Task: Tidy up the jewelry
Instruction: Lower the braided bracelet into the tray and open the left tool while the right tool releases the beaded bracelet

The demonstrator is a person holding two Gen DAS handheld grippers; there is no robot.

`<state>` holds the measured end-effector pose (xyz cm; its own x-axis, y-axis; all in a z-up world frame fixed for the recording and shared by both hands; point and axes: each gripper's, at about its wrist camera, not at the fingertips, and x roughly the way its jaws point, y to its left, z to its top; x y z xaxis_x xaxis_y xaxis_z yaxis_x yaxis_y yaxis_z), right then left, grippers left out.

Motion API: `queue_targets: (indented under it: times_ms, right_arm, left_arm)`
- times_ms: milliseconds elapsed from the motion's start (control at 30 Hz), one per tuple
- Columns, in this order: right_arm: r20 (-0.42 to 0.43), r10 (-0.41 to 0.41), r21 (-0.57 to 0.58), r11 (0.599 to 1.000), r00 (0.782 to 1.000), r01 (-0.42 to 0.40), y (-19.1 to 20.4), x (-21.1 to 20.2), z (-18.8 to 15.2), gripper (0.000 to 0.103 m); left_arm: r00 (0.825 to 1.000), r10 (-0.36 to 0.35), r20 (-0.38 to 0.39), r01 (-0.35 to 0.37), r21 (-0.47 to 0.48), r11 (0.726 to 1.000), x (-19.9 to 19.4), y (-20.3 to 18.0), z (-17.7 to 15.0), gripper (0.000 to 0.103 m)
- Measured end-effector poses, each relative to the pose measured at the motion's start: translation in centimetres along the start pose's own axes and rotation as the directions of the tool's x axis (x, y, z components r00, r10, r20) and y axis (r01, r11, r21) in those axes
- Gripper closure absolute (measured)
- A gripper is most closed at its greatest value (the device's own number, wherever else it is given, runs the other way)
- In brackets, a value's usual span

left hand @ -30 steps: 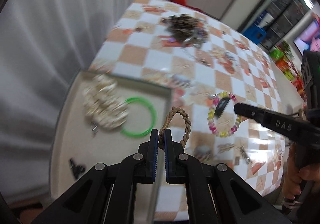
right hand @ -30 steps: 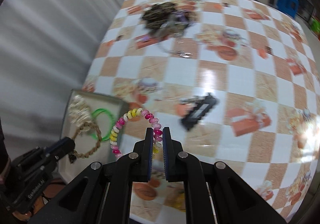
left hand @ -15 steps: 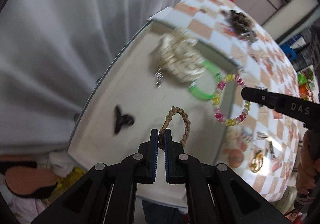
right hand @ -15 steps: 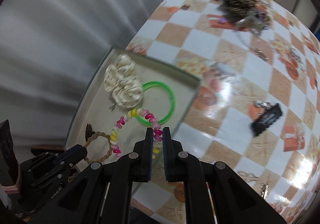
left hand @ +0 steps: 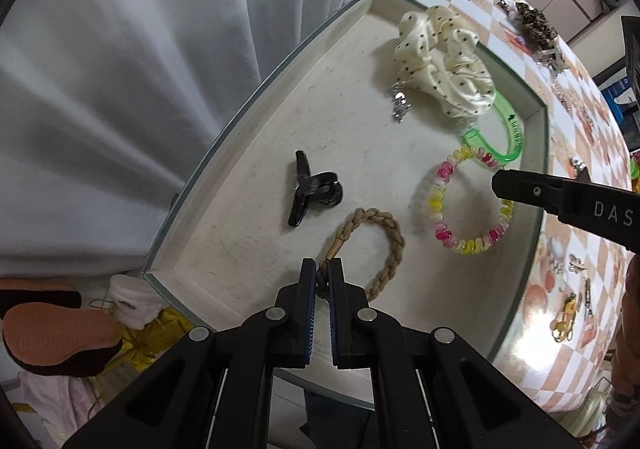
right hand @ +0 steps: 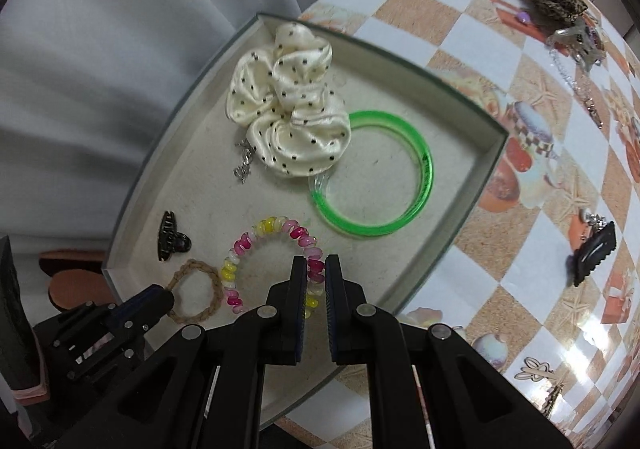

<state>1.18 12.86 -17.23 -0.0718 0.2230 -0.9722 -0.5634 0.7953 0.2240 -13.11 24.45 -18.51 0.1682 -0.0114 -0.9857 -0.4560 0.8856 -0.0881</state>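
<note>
Within the last second both grippers had swung from above the checkered tabletop (right hand: 460, 61) to over the shallow tray (right hand: 486, 165) at its edge and sunk toward its floor, so both pieces were now over their destination and, by my reading, only the release remained. The left gripper (left hand: 322, 277) pointed almost straight down, its jaws clamped on the clasp end of the braided tan bracelet (left hand: 390, 237), whose loop hung low over the tray beside the black claw clip (left hand: 310, 191). The right gripper (right hand: 316, 275), tilted slightly off vertical, pinched the pink-and-yellow beaded bracelet (right hand: 248, 247) just next to it, near the green bangle (right hand: 416, 205). Whether either loop already touched the tray floor was unclear. A cream polka-dot scrunchie (right hand: 288, 121) already lay in the tray; more jewelry (right hand: 556, 5) waited on the tabletop.
</note>
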Motion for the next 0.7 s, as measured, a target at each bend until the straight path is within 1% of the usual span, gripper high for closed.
queue_targets:
  times_ms: [267, 467, 600, 700]
  right_arm:
    - [-0.048, -0.026, 0.013, 1.000, 0.998, 0.027, -0.6, 1.7, -0.2, 0.094]
    - [-0.054, -0.027, -0.002, 1.000, 0.998, 0.027, -0.8, 1.7, -0.3, 0.093]
    - [-0.060, -0.026, -0.001, 1.000, 0.998, 0.026, -0.7, 1.9, -0.5, 0.092]
    - [-0.063, -0.016, 0.000, 1.000, 0.998, 0.016, 0.1, 1.9, 0.1, 0.092]
  left_arm:
    - [0.999, 0.044, -0.013, -0.044, 0.047, 0.998, 1.3, -0.6, -0.1, 0.092]
    - [0.997, 0.079, -0.014, -0.078, 0.068, 0.995, 1.5, -1.2, -0.2, 0.092]
    - [0.995, 0.100, -0.023, -0.098, 0.066, 0.993, 1.5, -2.0, -0.1, 0.092]
    - [0.993, 0.114, -0.023, -0.112, 0.069, 0.991, 1.4, -2.3, 0.1, 0.092]
